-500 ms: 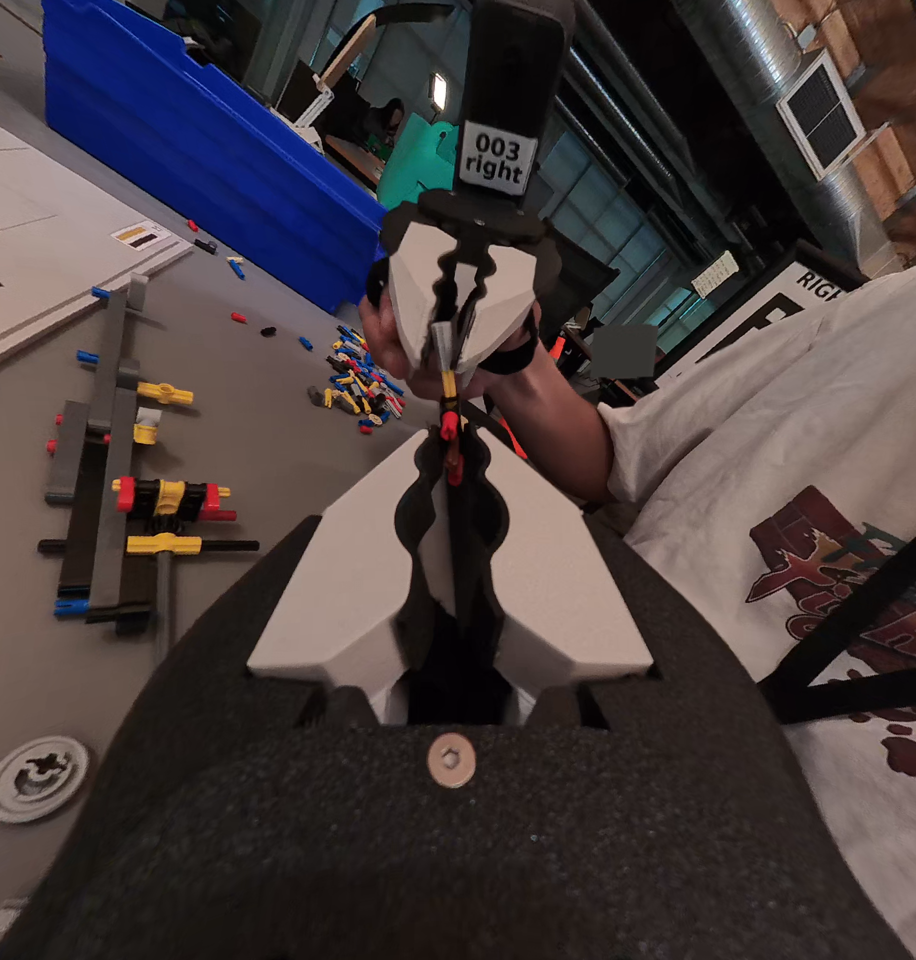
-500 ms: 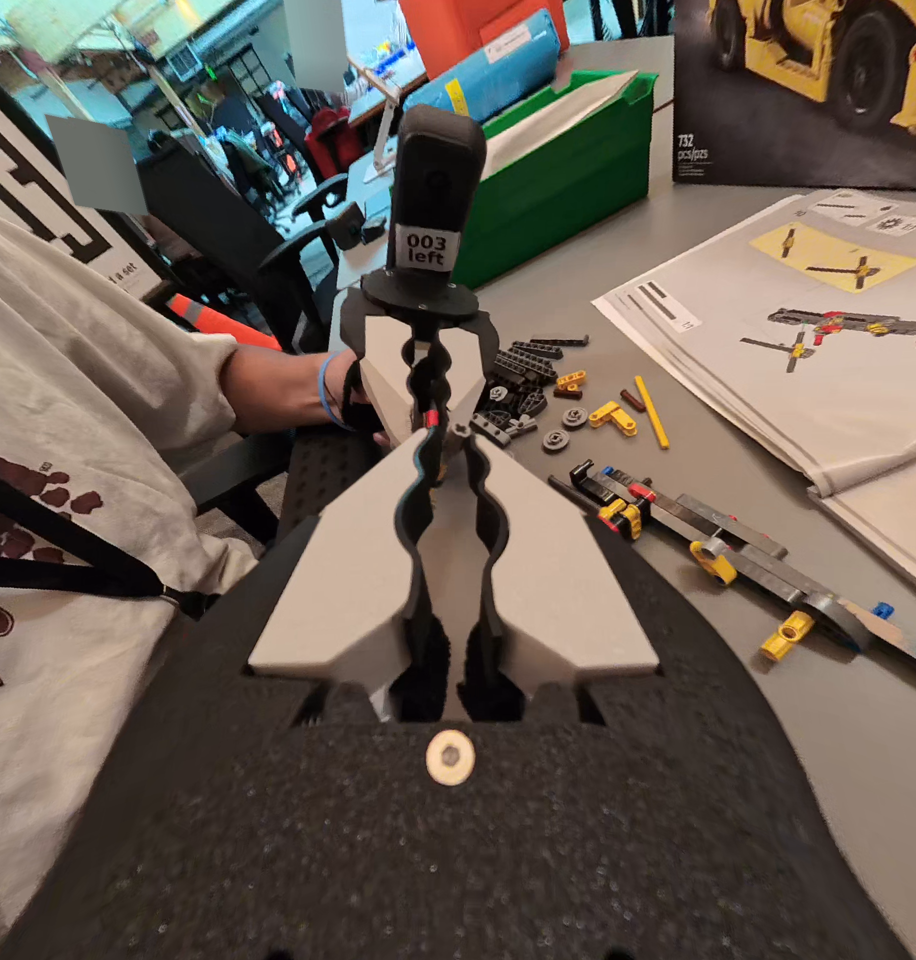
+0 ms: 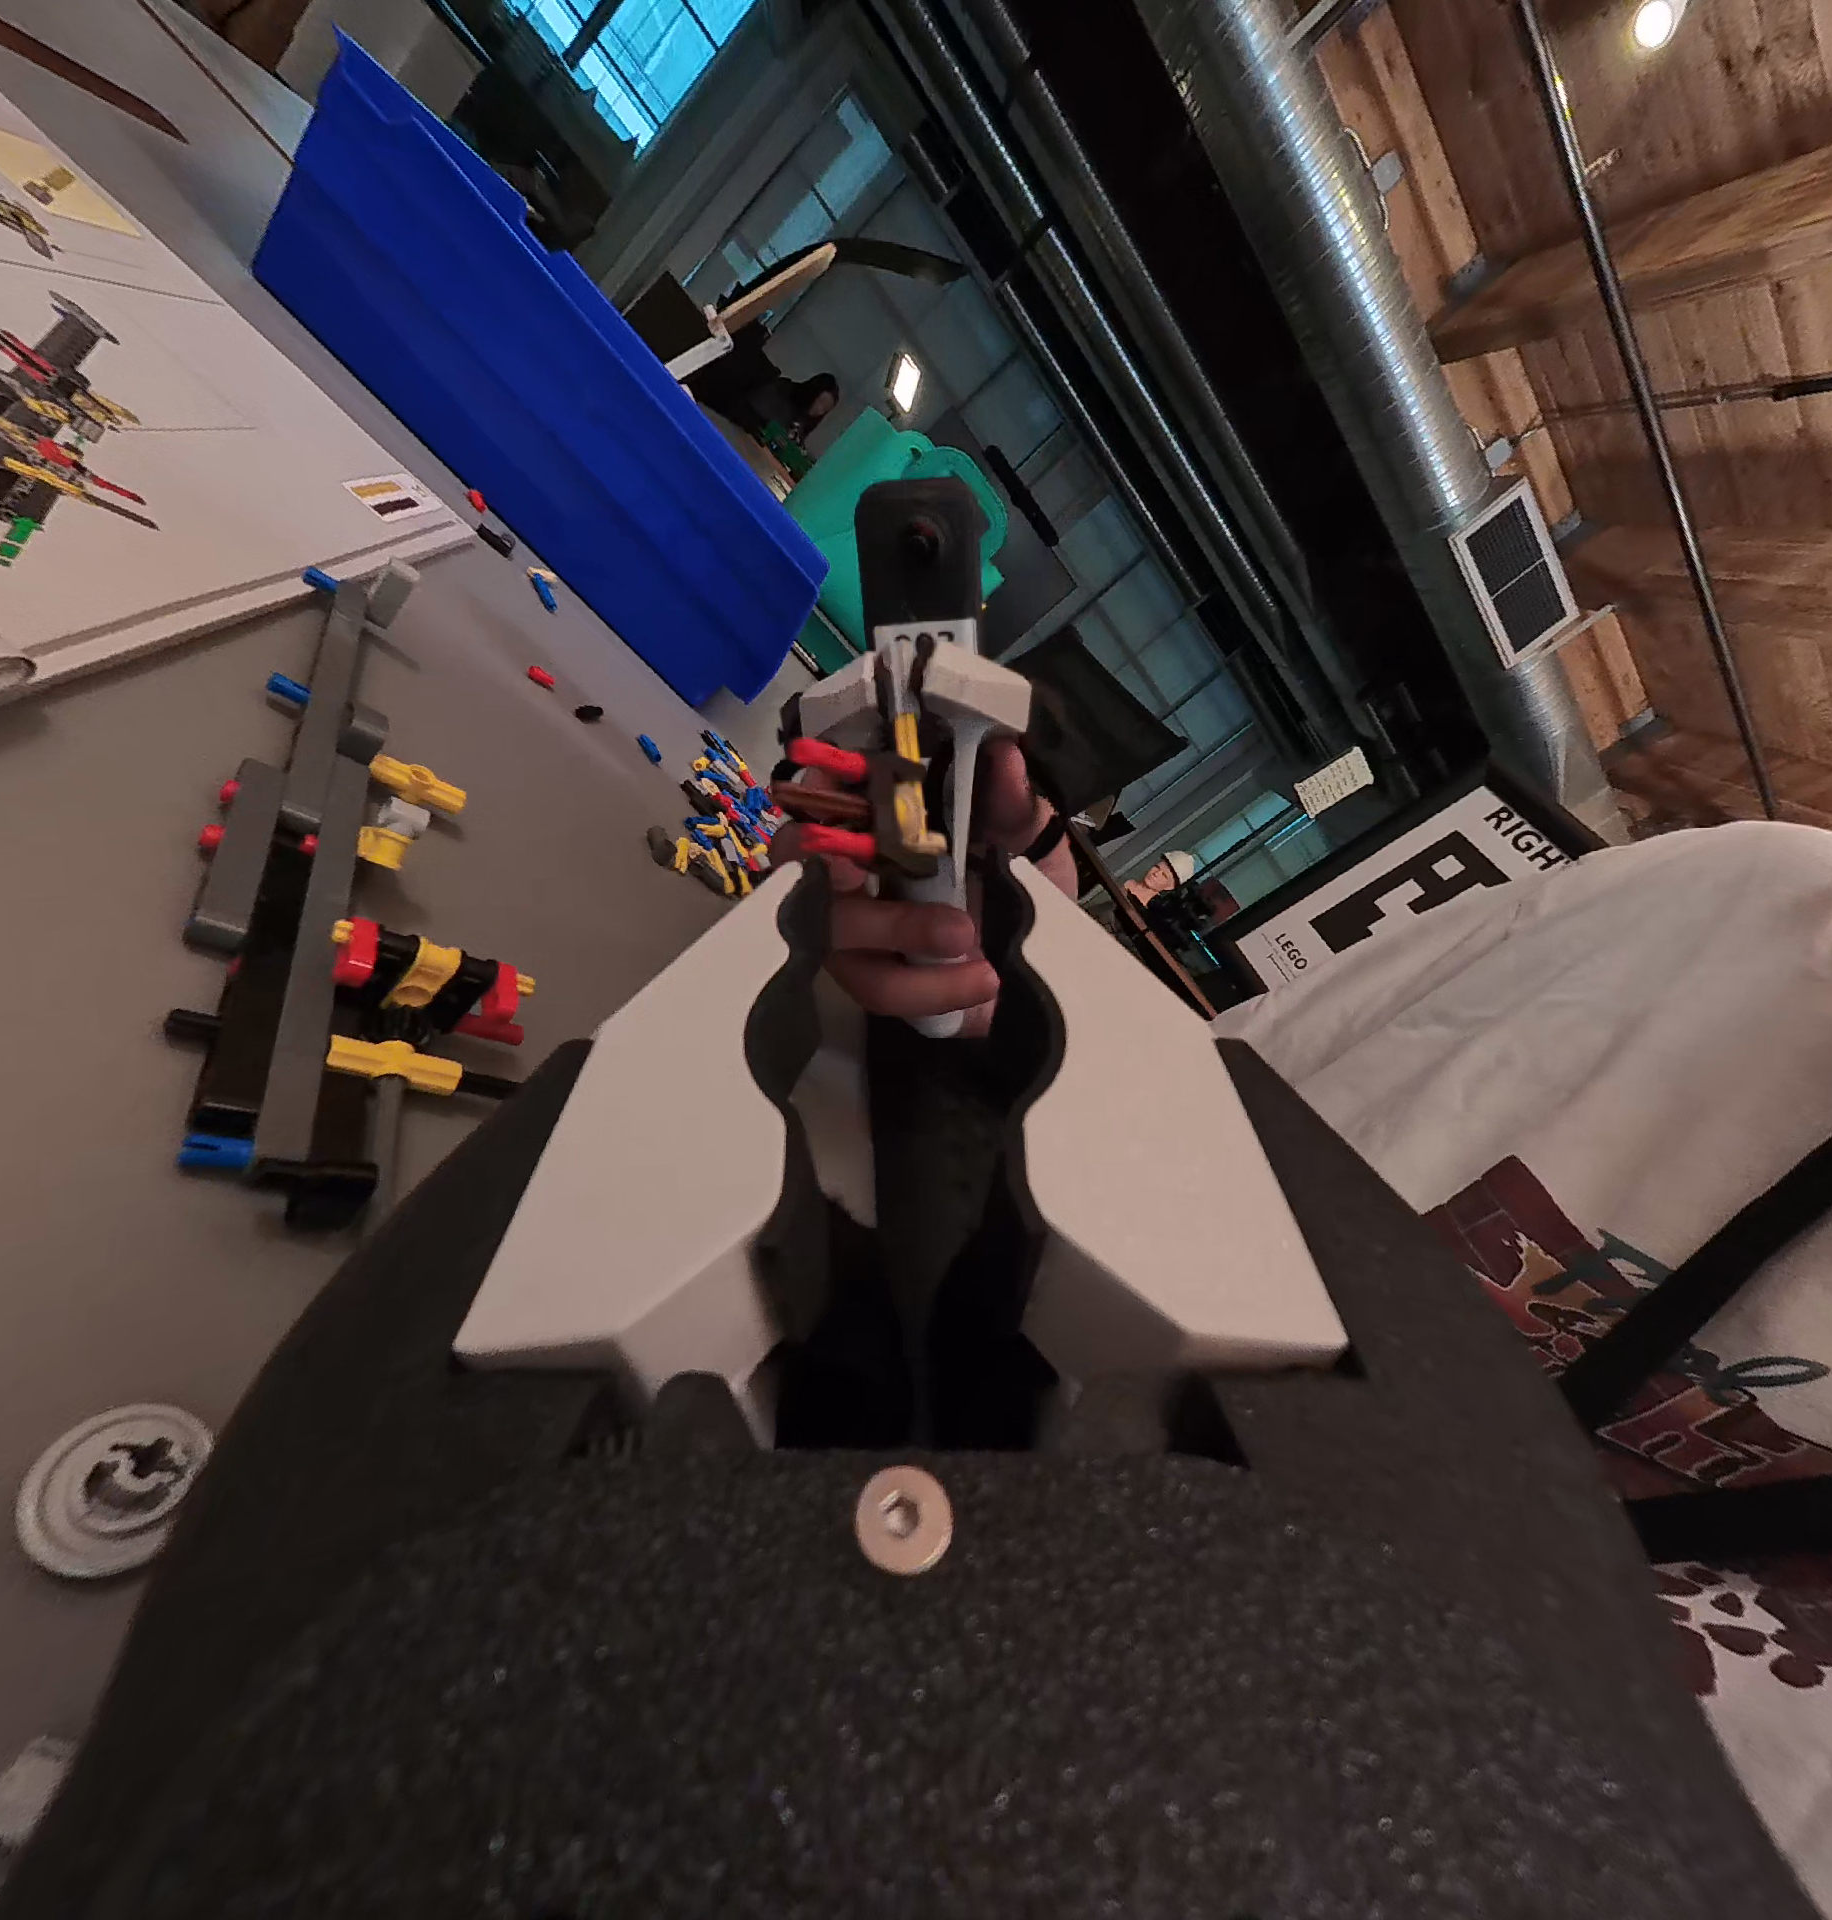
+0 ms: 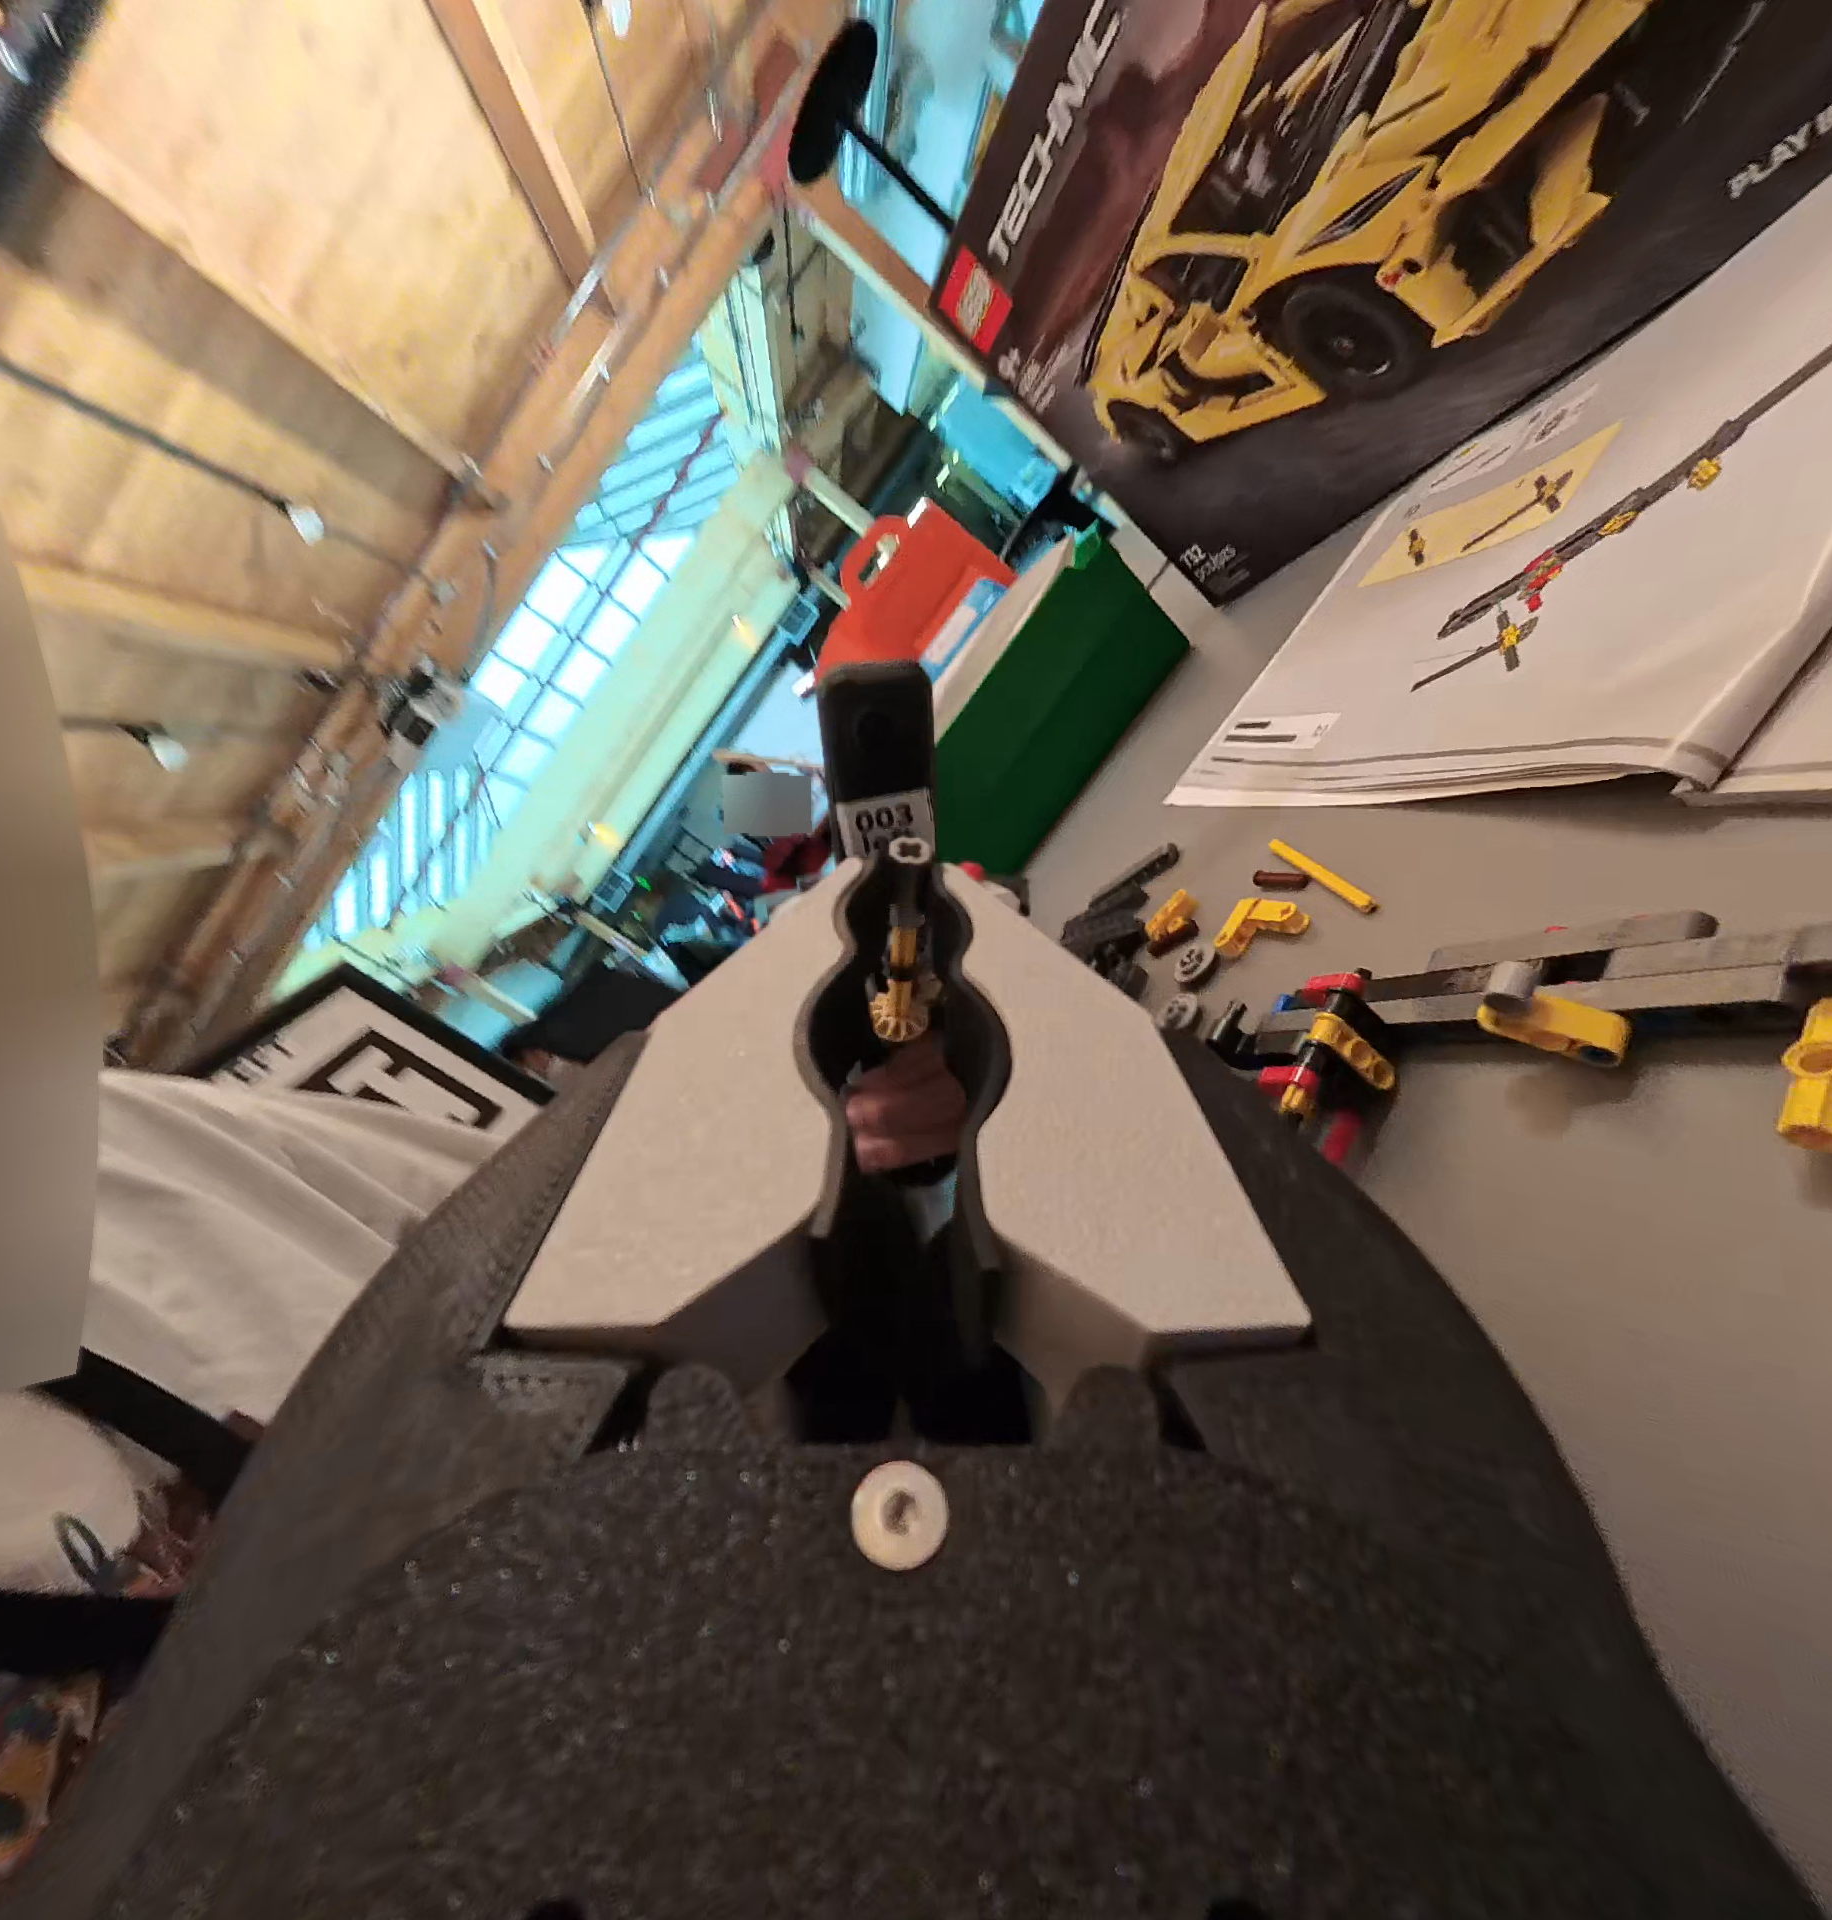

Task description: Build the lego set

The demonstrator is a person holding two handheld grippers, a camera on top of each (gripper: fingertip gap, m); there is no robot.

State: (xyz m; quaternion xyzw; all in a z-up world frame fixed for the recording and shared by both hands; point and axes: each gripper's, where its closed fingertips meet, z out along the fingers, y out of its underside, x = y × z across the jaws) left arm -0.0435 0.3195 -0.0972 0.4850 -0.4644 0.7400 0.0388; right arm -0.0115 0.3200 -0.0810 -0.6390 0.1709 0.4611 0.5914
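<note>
**Joining the small sub-assembly in mid-air**

Both grippers are raised off the table (image 3: 579, 852), facing each other. The right gripper (image 3: 907, 675) is closed on a small sub-assembly (image 3: 870, 800): a yellow piece with a brown axle and two red pins sticking out sideways. In the right wrist view the same grip shows as a black axle (image 4: 907, 883) pinched between the tips, a yellow gear (image 4: 899, 1013) further down it. The left gripper (image 3: 907, 894) stands with a clear gap between its fingers and holds nothing that I can see (its tips sit just below the red pins).

The main build (image 3: 299, 914), a long grey beam with yellow, red and blue connectors, lies on the table beside the manual (image 4: 1618, 623) and a heap of loose parts (image 3: 720, 821).

The step looks like a re-grip or hand-over. To do it well, I would close the left fingers on the brown axle rather than the pins, square to it, and release the right only once the hold is firm, since a skewed pinch could twist the pins loose.
</note>
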